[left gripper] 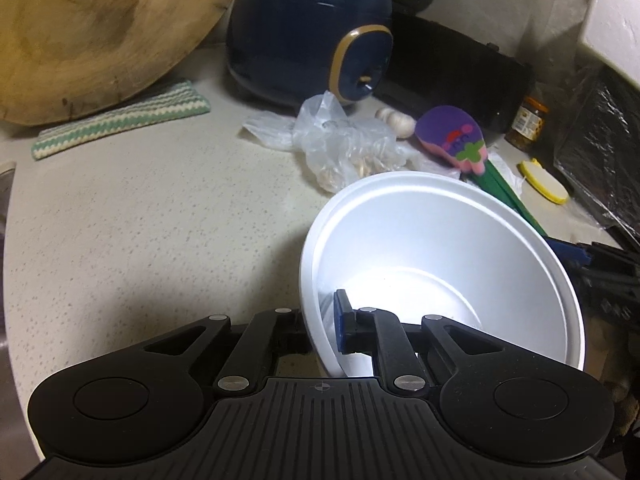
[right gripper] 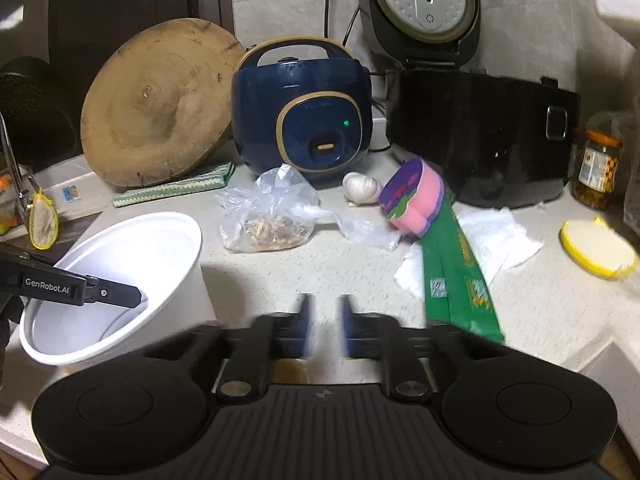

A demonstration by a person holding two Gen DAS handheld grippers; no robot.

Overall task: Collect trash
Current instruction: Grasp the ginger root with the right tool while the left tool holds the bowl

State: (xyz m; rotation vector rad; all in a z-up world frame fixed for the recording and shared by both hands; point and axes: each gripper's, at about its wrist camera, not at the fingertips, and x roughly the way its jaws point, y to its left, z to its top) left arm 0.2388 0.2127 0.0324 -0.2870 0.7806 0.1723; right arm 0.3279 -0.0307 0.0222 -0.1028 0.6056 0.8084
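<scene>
My left gripper (left gripper: 326, 330) is shut on the near wall of a white foam bowl (left gripper: 440, 264), one finger inside and one outside, holding it tilted above the counter. The bowl also shows at the left of the right wrist view (right gripper: 120, 280), with the left gripper's finger (right gripper: 100, 294) inside it. My right gripper (right gripper: 323, 326) is blurred, empty, jaws a narrow gap apart. Trash lies beyond: a clear plastic bag with scraps (right gripper: 272, 216) (left gripper: 344, 144), a crumpled white tissue (right gripper: 488, 240), a green wrapper (right gripper: 460, 280) and a purple-pink cup (right gripper: 412, 200) (left gripper: 452, 136).
A navy rice cooker (right gripper: 304, 116), a black cooker with its lid up (right gripper: 480, 132), a round wooden board (right gripper: 156, 104), a striped cloth (left gripper: 120, 124), a garlic bulb (right gripper: 360, 188), a jar (right gripper: 598, 172) and a yellow lid (right gripper: 596, 248) stand around the speckled counter (left gripper: 160, 220).
</scene>
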